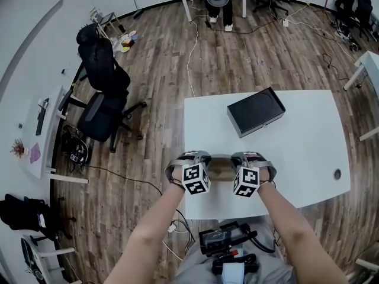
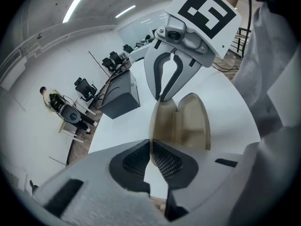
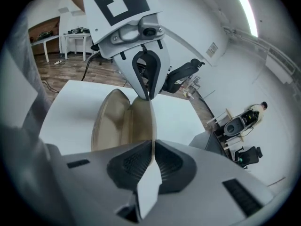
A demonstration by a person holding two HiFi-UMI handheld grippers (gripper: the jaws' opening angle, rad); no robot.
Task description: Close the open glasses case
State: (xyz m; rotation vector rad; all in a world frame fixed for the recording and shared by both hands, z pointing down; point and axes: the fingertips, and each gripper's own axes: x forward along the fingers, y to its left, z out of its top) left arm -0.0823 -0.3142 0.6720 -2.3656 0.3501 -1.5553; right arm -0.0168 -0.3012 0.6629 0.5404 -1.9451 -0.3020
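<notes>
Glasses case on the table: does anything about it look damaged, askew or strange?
Nothing stands out. The glasses case lies open on the white table, with no visible damage. The left gripper and right gripper are each shut on its rim, at opposite ends.

The head view looks steeply down from well above the white rectangular surface (image 1: 308, 152), taking in the left tongs (image 1: 208, 166) and right tongs (image 1: 235, 166) near its front edge. Each gripper view sits close behind its own tongs — the two face each other along the open tan glasses case (image 2: 188, 121), shared by all three.
</notes>
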